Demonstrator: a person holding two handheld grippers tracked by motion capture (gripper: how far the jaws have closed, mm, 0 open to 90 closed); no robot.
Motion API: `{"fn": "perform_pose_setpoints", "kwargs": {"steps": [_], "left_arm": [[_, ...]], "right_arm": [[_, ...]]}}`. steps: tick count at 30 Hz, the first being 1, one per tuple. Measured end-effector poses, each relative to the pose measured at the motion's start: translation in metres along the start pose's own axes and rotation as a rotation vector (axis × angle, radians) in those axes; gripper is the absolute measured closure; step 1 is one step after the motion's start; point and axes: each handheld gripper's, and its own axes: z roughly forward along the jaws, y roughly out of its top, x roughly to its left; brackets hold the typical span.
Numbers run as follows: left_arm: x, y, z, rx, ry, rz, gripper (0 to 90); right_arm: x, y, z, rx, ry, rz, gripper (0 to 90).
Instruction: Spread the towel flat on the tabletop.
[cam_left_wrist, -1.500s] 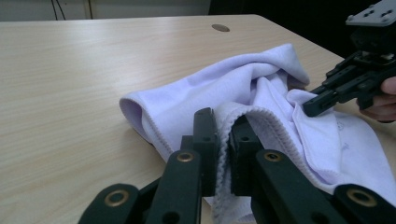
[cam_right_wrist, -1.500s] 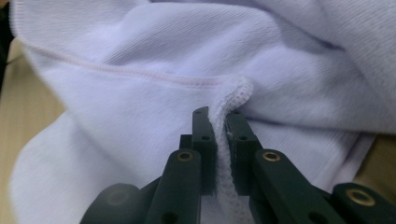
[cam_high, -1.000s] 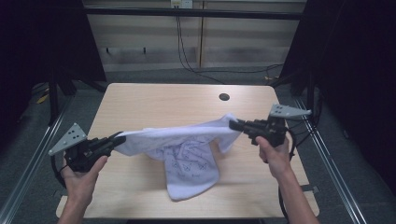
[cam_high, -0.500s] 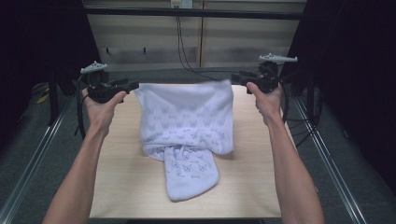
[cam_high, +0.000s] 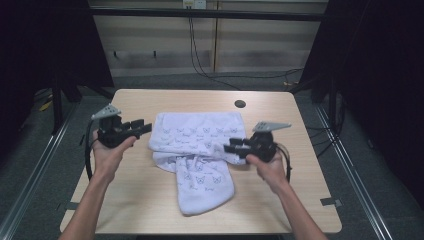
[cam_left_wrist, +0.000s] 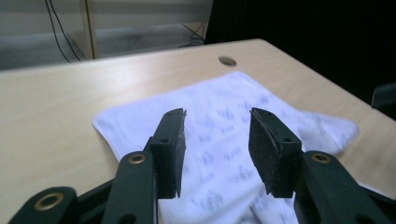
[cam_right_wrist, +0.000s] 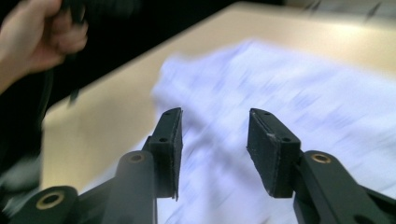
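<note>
A white cloth (cam_high: 195, 155) printed with small dark cat-face outlines lies folded on the light wooden surface (cam_high: 150, 205); the print carries no readable writing or label. From the high view the cloth has two parts: a wide folded band across the middle of the surface, running left to right, and a narrower flap that comes out from under it and reaches toward the person's edge, so the whole forms a rough T with its long axis pointing from the far side to the near side. The left gripper (cam_high: 145, 128) sits just beside the band's left end, its tips at the cloth's edge, and its jaws have just been closing a little but stand apart with nothing pressed between them. The right gripper (cam_high: 231, 148) hovers at the band's right end, over the cloth's lower right corner; its jaws too have just been closing somewhat and are parted, gripping nothing. The left gripper view (cam_left_wrist: 217, 140) looks along the band from low down — it shows the cloth's rounded corner, the print as faint smudges, and the dark round hole (cam_left_wrist: 227, 60) in the surface beyond, which the high view places near the far edge. The right gripper view (cam_right_wrist: 215, 140) is blurred, so the pattern is lost there; it shows the cloth spread under the parted jaws and, at upper left, the person's other hand (cam_right_wrist: 39, 35).
</note>
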Motion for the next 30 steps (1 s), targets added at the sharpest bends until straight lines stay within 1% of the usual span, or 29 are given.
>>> {"fn": "perform_pose_setpoints", "kwargs": {"steps": [1, 2, 3, 4, 5, 6, 7, 8, 9, 10, 11, 12, 13, 14, 15, 16, 17, 18, 19, 21, 22, 23, 24, 25, 26, 27, 28, 29, 30], "left_arm": [[-0.004, -0.007, -0.001, 0.009, -0.004, 0.007, 60.1], [-0.008, -0.014, -0.002, 0.012, -0.009, 0.015, 61.2], [-0.008, -0.014, -0.002, 0.012, -0.009, 0.015, 61.9], [-0.015, -0.025, -0.005, 0.024, -0.019, 0.028, 62.6], [-0.015, -0.025, -0.005, 0.024, -0.019, 0.028, 62.9], [-0.019, -0.029, -0.007, 0.025, -0.017, 0.033, 62.9], [-0.021, -0.032, -0.009, 0.021, -0.022, 0.035, 62.9], [-0.026, -0.039, -0.011, 0.019, -0.024, 0.042, 60.6], [-0.026, -0.039, -0.011, 0.019, -0.024, 0.042, 57.7], [-0.027, -0.042, -0.013, 0.007, -0.027, 0.033, 57.7], [-0.029, -0.048, -0.014, 0.003, -0.038, 0.006, 55.9], [-0.029, -0.048, -0.014, 0.003, -0.038, 0.006, 54.7], [-0.027, -0.05, -0.016, 0.016, -0.029, 0.01, 53.4], [-0.027, -0.05, -0.016, 0.016, -0.029, 0.01, 53.0], [-0.025, -0.051, -0.017, 0.005, -0.027, -0.01, 53.0], [-0.022, -0.052, -0.019, 0.0, -0.012, -0.03, 52.2], [-0.022, -0.052, -0.019, 0.0, -0.012, -0.03, 51.9], [-0.021, -0.053, -0.02, 0.001, -0.006, -0.03, 51.9], [-0.019, -0.055, -0.019, 0.003, -0.01, -0.039, 51.7], [-0.019, -0.055, -0.018, 0.007, -0.011, -0.039, 51.4], [-0.019, -0.055, -0.018, 0.007, -0.011, -0.039, 51.2], [-0.019, -0.055, -0.018, 0.005, -0.012, -0.042, 51.2], [-0.019, -0.054, -0.018, 0.004, -0.013, -0.04, 51.1], [-0.019, -0.054, -0.018, 0.004, -0.013, -0.04, 51.1], [-0.02, -0.054, -0.017, 0.003, -0.015, -0.04, 51.1], [-0.02, -0.053, -0.017, 0.002, -0.015, -0.038, 51.1], [-0.02, -0.053, -0.017, 0.001, -0.019, -0.038, 51.2], [-0.021, -0.053, -0.017, 0.0, -0.02, -0.036, 51.3], [-0.021, -0.053, -0.017, 0.0, -0.02, -0.036, 51.4]], "right_arm": [[0.009, -0.01, 0.006, 0.03, 0.011, -0.016, 57.7], [0.016, -0.019, 0.012, 0.047, 0.034, -0.022, 58.1], [0.016, -0.019, 0.012, 0.047, 0.034, -0.022, 58.1], [0.03, -0.034, 0.023, 0.078, 0.065, -0.038, 57.9], [0.03, -0.034, 0.023, 0.078, 0.065, -0.038, 57.9], [0.039, -0.044, 0.033, 0.119, 0.074, -0.041, 56.6], [0.039, -0.044, 0.033, 0.119, 0.074, -0.041, 56.6], [0.048, -0.051, 0.045, 0.181, 0.088, -0.071, 54.1], [0.05, -0.055, 0.051, 0.193, 0.103, -0.075, 52.5], [0.05, -0.055, 0.051, 0.193, 0.103, -0.075, 52.5], [0.056, -0.061, 0.063, 0.222, 0.144, -0.074, 49.7], [0.056, -0.061, 0.063, 0.222, 0.144, -0.074, 49.7], [0.062, -0.064, 0.073, 0.26, 0.155, -0.11, 47.0], [0.064, -0.065, 0.076, 0.27, 0.156, -0.117, 45.5], [0.064, -0.065, 0.076, 0.27, 0.156, -0.117, 45.5], [0.065, -0.067, 0.082, 0.289, 0.151, -0.139, 42.3], [0.065, -0.067, 0.082, 0.289, 0.151, -0.139, 42.3], [0.065, -0.068, 0.084, 0.302, 0.151, -0.139, 40.4], [0.065, -0.069, 0.085, 0.291, 0.16, -0.149, 38.8], [0.071, -0.073, 0.086, 0.285, 0.142, -0.202, 35.9], [0.071, -0.073, 0.086, 0.285, 0.142, -0.202, 35.9], [0.075, -0.076, 0.086, 0.277, 0.12, -0.248, 35.9], [0.079, -0.078, 0.085, 0.272, 0.107, -0.266, 36.2], [0.079, -0.078, 0.085, 0.272, 0.107, -0.266, 36.2], [0.084, -0.081, 0.085, 0.268, 0.07, -0.328, 41.8], [0.086, -0.081, 0.085, 0.271, 0.044, -0.367, 49.4], [0.086, -0.08, 0.084, 0.269, 0.032, -0.351, 70.9], [0.083, -0.078, 0.083, 0.273, 0.016, -0.334, 81.5], [0.083, -0.078, 0.083, 0.273, 0.016, -0.334, 81.5]]}}
